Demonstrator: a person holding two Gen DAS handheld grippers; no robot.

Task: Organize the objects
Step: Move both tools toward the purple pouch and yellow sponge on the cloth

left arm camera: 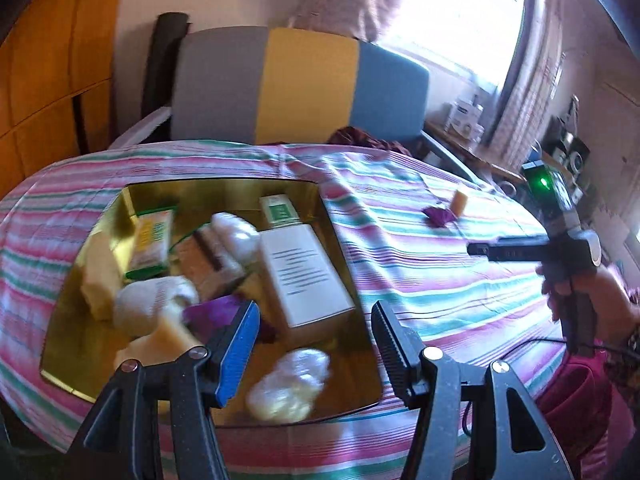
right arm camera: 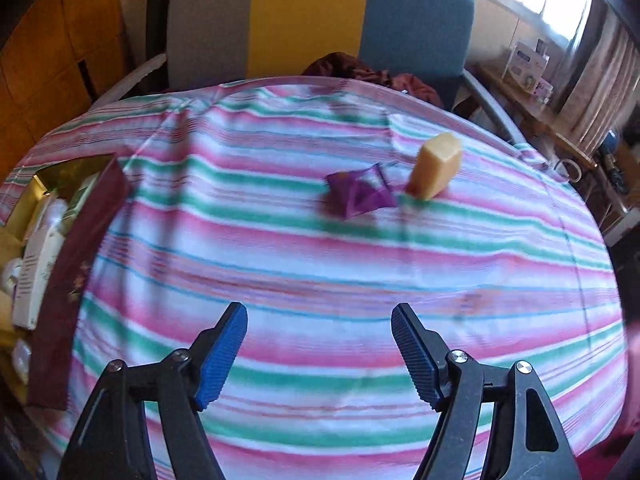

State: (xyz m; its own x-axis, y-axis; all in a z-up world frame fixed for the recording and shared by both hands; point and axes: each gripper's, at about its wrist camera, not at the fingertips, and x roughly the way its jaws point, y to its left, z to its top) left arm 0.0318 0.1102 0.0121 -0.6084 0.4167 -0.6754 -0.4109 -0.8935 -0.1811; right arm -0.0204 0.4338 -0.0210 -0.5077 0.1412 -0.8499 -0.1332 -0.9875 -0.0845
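Now I'm hovering the empty, half-open left gripper (left arm camera: pixel 316 344) over the filled box (left arm camera: pixel 344 240) while aiming the right gripper (right arm camera: pixel 320 354), jaws apart and holding nothing, at the purple packet (right arm camera: pixel 360 194) and yellow block (right arm camera: pixel 436 166) lying beside each other on the cloth (right arm camera: pixel 320 272), likely collecting the packet next.

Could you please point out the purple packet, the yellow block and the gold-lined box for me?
purple packet (right arm camera: pixel 360 194): right wrist view, middle of its wrapper.
yellow block (right arm camera: pixel 436 166): right wrist view, its front face.
gold-lined box (left arm camera: pixel 68 344): left wrist view, bare gold inner wall.
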